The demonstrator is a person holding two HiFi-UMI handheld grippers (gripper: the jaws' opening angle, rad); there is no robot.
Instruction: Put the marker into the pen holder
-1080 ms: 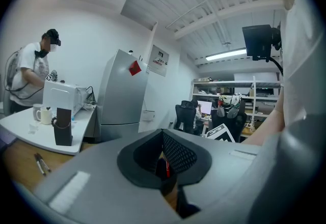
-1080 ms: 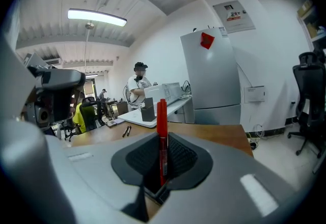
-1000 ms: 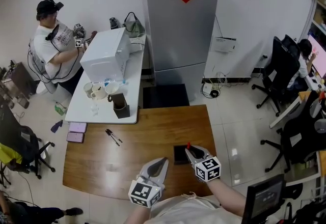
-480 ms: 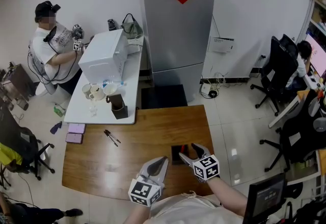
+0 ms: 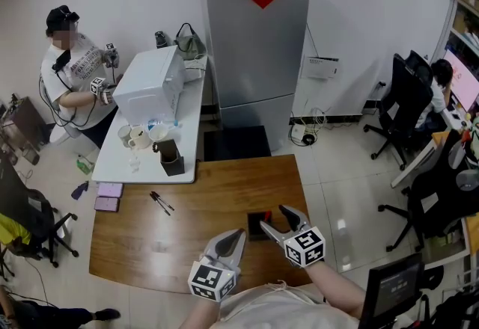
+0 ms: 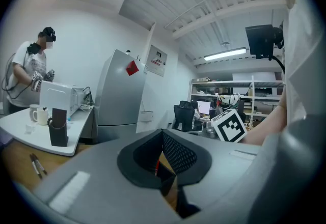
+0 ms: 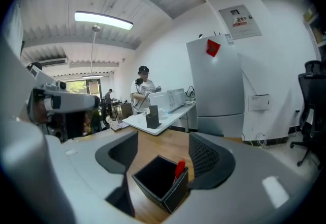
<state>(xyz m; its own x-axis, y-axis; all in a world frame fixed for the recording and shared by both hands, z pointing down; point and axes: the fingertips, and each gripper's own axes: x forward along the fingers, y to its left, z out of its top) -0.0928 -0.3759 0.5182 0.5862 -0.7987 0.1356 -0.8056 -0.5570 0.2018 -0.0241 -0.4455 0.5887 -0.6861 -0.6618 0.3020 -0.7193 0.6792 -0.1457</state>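
Observation:
A black square pen holder [image 5: 254,226] [image 7: 158,179] stands on the wooden table [image 5: 187,230], near its front right. The red marker [image 5: 267,214] [image 7: 179,169] stands inside it and leans on the right wall. My right gripper [image 5: 278,220] [image 7: 164,142] straddles the holder. Its jaws are opening, and the pads are clear of the marker. My left gripper [image 5: 233,239] [image 6: 162,164] rests to the left of the holder, its jaws together with nothing in them.
Two dark pens [image 5: 161,202] lie on the wooden table's left part. Behind is a white table [image 5: 146,170] with a white box [image 5: 153,84], mugs and a dark holder [image 5: 172,157]. A grey fridge [image 5: 254,36] stands at the back. A person [image 5: 71,73] is at the far left, office chairs at the right.
My right gripper was shut on the marker above the holder. Its jaws have spread wide, and the marker now stands in the holder. The left gripper has not moved.

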